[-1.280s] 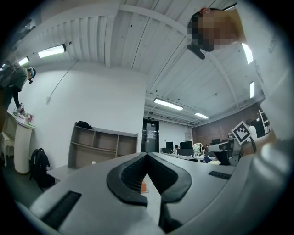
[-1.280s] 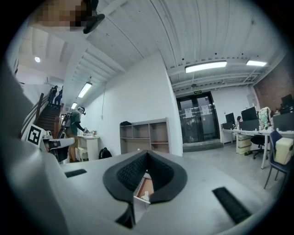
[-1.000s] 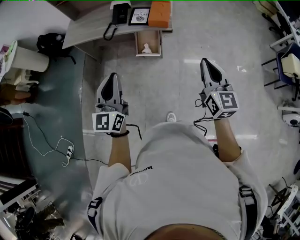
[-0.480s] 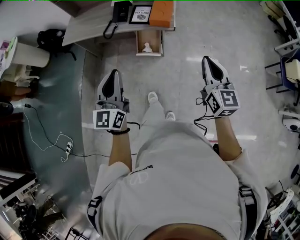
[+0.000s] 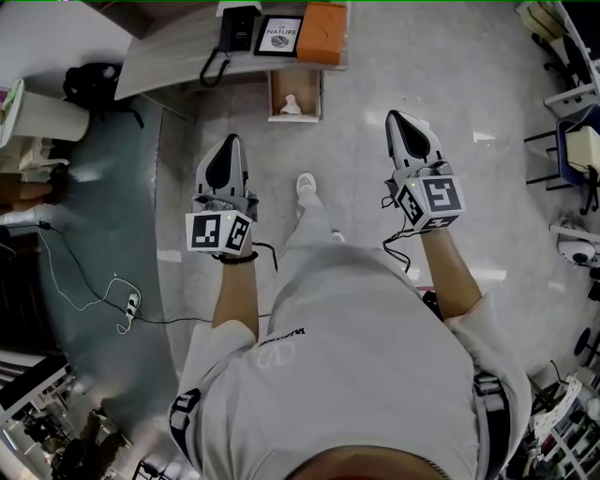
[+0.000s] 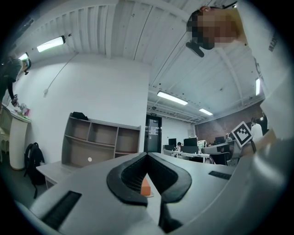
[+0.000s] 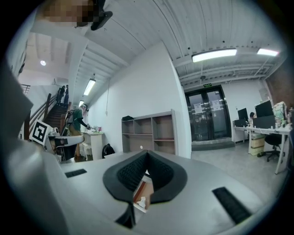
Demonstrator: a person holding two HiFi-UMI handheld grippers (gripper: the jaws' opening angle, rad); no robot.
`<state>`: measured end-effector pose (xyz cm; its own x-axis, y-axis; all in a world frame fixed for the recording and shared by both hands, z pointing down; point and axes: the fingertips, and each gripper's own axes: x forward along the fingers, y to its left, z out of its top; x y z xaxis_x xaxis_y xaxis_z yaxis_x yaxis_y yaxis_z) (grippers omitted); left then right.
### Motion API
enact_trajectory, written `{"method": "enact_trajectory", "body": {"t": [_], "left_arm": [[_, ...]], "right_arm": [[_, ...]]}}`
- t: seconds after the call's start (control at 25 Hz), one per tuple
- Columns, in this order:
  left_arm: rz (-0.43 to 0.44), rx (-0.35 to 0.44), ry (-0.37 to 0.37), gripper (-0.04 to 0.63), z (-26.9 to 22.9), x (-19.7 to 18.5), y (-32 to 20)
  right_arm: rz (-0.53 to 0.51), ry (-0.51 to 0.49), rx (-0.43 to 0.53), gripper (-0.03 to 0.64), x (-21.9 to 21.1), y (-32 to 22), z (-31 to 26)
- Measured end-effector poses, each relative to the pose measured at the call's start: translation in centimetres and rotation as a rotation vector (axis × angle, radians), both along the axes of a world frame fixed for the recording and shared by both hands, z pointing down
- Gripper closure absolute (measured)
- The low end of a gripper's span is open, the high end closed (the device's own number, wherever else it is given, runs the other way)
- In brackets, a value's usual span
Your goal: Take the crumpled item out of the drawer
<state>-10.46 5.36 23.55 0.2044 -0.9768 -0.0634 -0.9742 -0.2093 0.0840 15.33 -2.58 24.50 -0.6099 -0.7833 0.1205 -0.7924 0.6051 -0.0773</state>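
Head view, looking down. The left gripper [image 5: 230, 141] and the right gripper [image 5: 394, 117] are held out over the floor and pointed toward the desk [image 5: 169, 61]. In both, the jaws are closed tip to tip and nothing is gripped. The drawer [image 5: 273, 94] is shown pulled out from the desk front. The crumpled item [image 5: 292, 101], white, lies inside it, well apart from both grippers. On the desk top a telephone [image 5: 230, 33], a framed print [image 5: 277, 31] and an orange box [image 5: 322, 19] are set side by side.
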Motion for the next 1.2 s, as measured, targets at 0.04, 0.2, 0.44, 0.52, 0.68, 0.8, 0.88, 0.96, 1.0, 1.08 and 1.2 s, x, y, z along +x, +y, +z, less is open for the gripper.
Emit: {"method": "enact_trajectory", "body": {"t": [0.04,0.2,0.44,0.52,0.68,0.8,0.88,0.96,1.0,1.08,1.2], "left_arm": [[0.003,-0.003,0.001,0.597,0.3,-0.4,-0.8],[0.009,-0.020,0.001,0.597,1.5,-2.1,-4.0],[0.037,-0.065,0.001,0.597,4.5,-5.4,-10.0],[0.054,-0.084,0.000,0.597,5.8,-6.4,-12.1],[0.098,-0.108,-0.015,0.597,8.0,-7.2,-16.1],[0.125,-0.114,0.006,0.597,9.7,-7.4,-18.7],[0.141,-0.119,0.002,0.597,10.7,-7.4,-20.4],[0.142,-0.119,-0.005,0.597,11.7,-7.7,-22.1],[0.138,-0.122,-0.004,0.597,12.3,-7.9,-22.9],[0.133,-0.136,0.013,0.597,13.6,-8.1,-24.3],[0.138,-0.164,0.030,0.597,15.4,-7.8,-25.6]], "right_arm": [[-0.010,0.011,0.000,0.615,-0.8,-0.7,0.3],[-0.056,0.059,-0.015,0.615,-4.2,-3.5,1.8],[-0.099,0.110,-0.034,0.617,-9.4,-8.8,3.6],[-0.105,0.121,-0.032,0.617,-11.0,-10.8,4.2],[-0.106,0.141,-0.059,0.615,-13.5,-14.3,6.2],[-0.113,0.119,-0.103,0.617,-14.9,-15.8,8.1],[-0.104,0.099,-0.135,0.617,-15.6,-17.0,9.4],[-0.102,0.065,-0.146,0.615,-16.3,-18.2,10.2],[-0.100,0.047,-0.147,0.617,-16.5,-18.7,10.4],[-0.077,0.052,-0.151,0.617,-16.6,-19.7,11.4],[-0.055,0.107,-0.167,0.617,-16.6,-20.7,13.3]]}}
